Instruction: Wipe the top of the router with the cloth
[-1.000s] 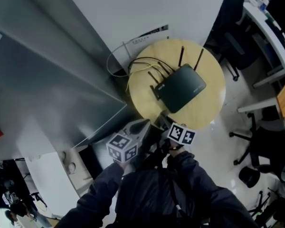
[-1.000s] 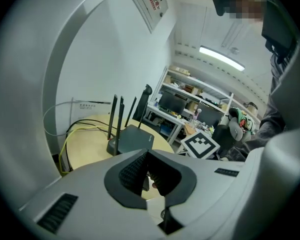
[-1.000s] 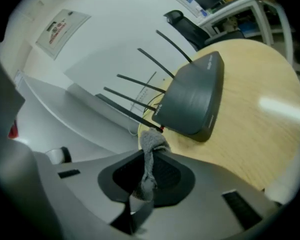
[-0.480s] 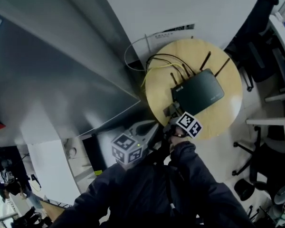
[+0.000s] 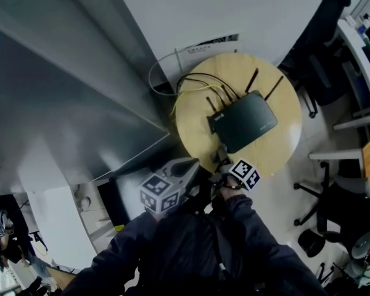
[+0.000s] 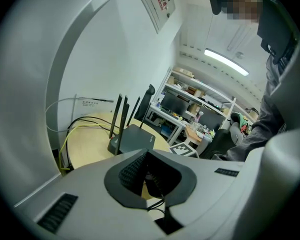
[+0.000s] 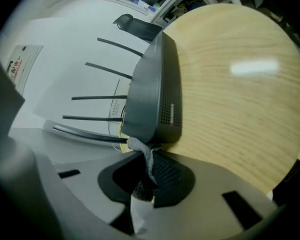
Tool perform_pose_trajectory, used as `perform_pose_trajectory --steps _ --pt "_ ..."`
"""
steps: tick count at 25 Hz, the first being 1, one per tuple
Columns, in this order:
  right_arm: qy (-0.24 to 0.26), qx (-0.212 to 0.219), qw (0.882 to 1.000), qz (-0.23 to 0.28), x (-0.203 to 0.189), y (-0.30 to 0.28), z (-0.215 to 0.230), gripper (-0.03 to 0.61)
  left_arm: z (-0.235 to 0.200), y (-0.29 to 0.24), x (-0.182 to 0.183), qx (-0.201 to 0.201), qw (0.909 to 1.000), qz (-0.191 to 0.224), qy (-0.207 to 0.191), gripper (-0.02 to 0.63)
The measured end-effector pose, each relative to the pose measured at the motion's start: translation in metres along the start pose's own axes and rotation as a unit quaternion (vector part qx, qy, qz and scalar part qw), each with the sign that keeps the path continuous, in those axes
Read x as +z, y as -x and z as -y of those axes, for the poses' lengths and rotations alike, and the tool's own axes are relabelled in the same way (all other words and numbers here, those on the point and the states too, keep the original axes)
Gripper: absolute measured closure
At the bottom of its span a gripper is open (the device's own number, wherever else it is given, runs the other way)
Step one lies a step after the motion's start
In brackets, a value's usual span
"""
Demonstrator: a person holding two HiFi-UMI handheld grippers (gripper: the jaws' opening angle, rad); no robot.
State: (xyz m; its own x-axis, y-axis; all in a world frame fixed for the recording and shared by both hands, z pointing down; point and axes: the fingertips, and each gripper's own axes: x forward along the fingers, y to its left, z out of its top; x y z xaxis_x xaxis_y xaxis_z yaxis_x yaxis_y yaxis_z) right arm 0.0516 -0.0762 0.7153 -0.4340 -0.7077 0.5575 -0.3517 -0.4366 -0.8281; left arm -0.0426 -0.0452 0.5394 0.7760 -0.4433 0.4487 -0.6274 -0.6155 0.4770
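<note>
Your router (image 5: 243,121) is a flat dark box with thin sticks standing up along one edge. It lies flat near the middle of the round table (image 5: 277,159). Your grey cloth (image 7: 145,154) is pinched in your right gripper (image 7: 147,173), with its tip just beside the router's corner.

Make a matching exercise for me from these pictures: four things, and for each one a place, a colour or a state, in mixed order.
Things:
1. router
2. cloth
3. table
4. cable

Descriptions:
A. yellow
B. pinched in the right tongs
C. round, light wood
D. dark, with antennas

Pairs: 1-D, 2-B, 3-C, 4-A
</note>
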Motion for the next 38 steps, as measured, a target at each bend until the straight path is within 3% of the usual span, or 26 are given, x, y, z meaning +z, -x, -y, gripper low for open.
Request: perform_pose_trajectory --steps 5,9,14,19,25,31,38 --pt "0.02 0.024 0.999 -0.031 0.001 0.022 0.006 0.509 0.013 -0.013 0.003 -0.011 0.9999 0.0 -0.009 0.621" --pt "0.094 0.024 0.991 -0.093 0.002 0.028 0.01 0.509 0.025 -0.018 0.002 -0.014 0.9999 0.0 -0.008 0.621" --pt "0.224 0.005 0.957 -0.181 0.005 0.03 0.012 0.509 0.033 -0.024 0.0 -0.01 0.9999 0.001 -0.006 0.621" --pt "0.309 -0.004 0.919 -0.246 0.02 0.042 0.024 0.509 0.04 -0.033 0.004 -0.006 1.0 0.007 -0.002 0.621" --pt "0.311 -0.034 0.921 -0.233 0.113 0.048 0.039 0.509 0.045 -0.049 0.012 -0.001 0.9999 0.012 0.003 0.621" --pt "0.399 -0.084 0.879 -0.247 0.185 0.04 0.048 0.509 0.048 -0.056 0.022 0.008 0.9998 0.016 0.005 0.621" --pt "0.417 -0.099 0.878 -0.214 0.228 0.037 0.054 0.511 0.044 -0.059 0.025 0.02 0.9996 0.017 0.011 0.621"
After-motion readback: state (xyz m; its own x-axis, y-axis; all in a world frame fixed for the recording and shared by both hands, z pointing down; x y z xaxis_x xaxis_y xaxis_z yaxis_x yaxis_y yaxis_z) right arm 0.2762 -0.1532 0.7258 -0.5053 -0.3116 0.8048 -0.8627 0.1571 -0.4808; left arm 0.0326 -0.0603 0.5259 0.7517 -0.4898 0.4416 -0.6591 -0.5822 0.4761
